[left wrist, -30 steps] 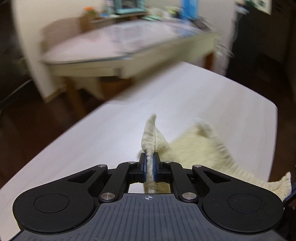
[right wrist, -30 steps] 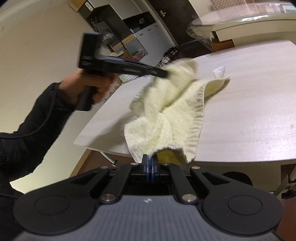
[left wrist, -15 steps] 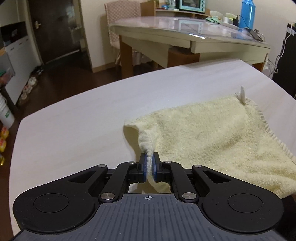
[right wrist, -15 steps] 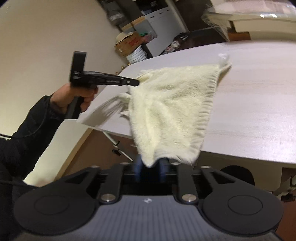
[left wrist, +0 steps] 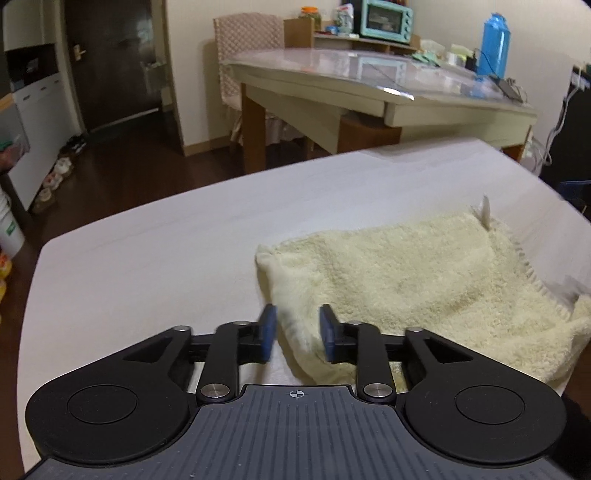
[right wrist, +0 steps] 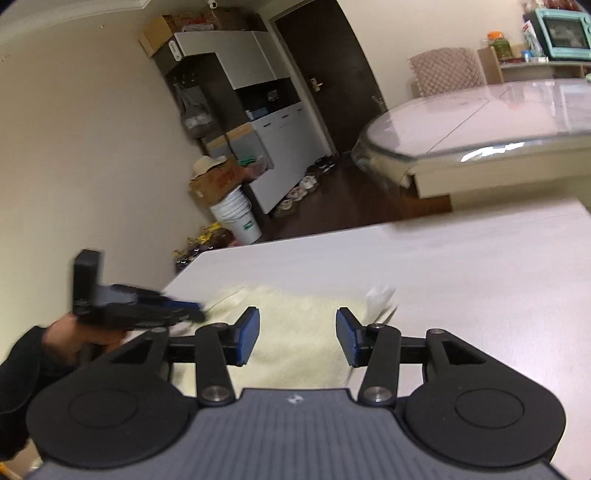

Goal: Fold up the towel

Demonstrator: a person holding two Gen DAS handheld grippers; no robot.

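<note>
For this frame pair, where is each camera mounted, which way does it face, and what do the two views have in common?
Left wrist: sits on the left gripper, facing along its opening jaws over the cream towel on the white table; only the gripper shows.
Right wrist: sits on the right gripper, jaws opening above the towel; the left gripper and the person's hand show.
Shared: towel, white table, glass-topped table, teal oven.

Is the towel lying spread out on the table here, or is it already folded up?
Mostly spread: the towel lies in one broad sheet on the table, its near edges rumpled. Whether it is doubled over, the pictures cannot tell.
</note>
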